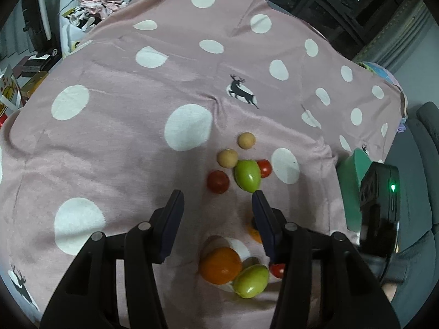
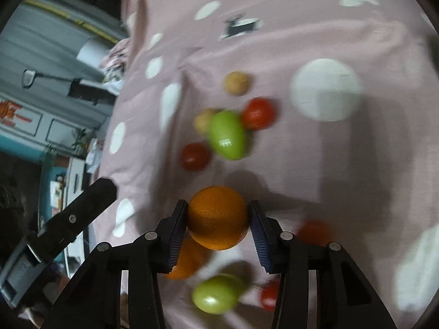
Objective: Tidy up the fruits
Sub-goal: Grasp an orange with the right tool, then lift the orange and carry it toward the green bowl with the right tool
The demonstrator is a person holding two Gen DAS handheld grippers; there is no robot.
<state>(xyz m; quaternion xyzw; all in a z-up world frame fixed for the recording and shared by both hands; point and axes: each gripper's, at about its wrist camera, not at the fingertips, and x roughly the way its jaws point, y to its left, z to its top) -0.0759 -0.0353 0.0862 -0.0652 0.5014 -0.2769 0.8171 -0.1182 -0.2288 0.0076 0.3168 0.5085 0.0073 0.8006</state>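
Fruits lie on a pink polka-dot cloth (image 1: 115,142). In the left wrist view a far group holds two tan round fruits (image 1: 246,140), a green mango (image 1: 247,175) and two red tomatoes (image 1: 217,182). A near group holds an orange (image 1: 220,265), a green mango (image 1: 251,281) and a tomato (image 1: 277,270). My left gripper (image 1: 218,201) is open and empty above the cloth between the groups. My right gripper (image 2: 218,211) is shut on an orange (image 2: 218,217), held above the cloth. Below it lie another orange (image 2: 186,264), a green mango (image 2: 215,296) and tomatoes (image 2: 269,296).
The right gripper's body (image 1: 380,211) with a green light stands at the right in the left wrist view. The left gripper's body (image 2: 63,224) shows at the left in the right wrist view. Cluttered boxes and clothes (image 1: 96,2) lie beyond the cloth's far left edge.
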